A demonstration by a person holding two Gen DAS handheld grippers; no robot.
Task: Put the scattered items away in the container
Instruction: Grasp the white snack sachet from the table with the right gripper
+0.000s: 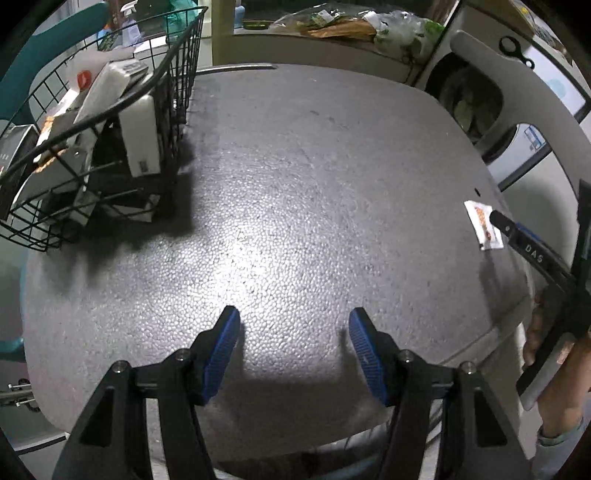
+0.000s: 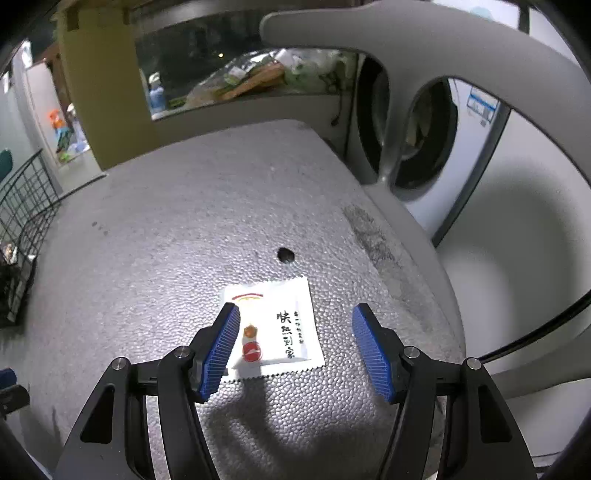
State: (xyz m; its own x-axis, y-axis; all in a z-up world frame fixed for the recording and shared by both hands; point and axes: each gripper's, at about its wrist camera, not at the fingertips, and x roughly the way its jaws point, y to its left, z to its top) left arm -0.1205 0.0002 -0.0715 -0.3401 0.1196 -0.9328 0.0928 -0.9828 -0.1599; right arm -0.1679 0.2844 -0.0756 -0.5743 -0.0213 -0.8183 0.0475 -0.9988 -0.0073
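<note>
A white sachet (image 2: pixel 280 325) with black characters and a red mark lies flat on the grey foam tabletop (image 2: pixel 184 229). My right gripper (image 2: pixel 295 343) is open just above it, its left finger over the sachet's left edge. In the left wrist view the sachet (image 1: pixel 482 223) lies at the far right under the right gripper's finger (image 1: pixel 517 236). My left gripper (image 1: pixel 293 347) is open and empty over the table's near middle. A black wire basket (image 1: pixel 177 74) at the back left holds several white and dark packets (image 1: pixel 142 140).
A small hole (image 2: pixel 285 254) is in the tabletop just beyond the sachet. A washing machine (image 2: pixel 424 147) stands close to the right table edge. A cluttered counter with bags (image 1: pixel 351 26) runs behind the table. The basket's edge (image 2: pixel 26 206) shows at the left.
</note>
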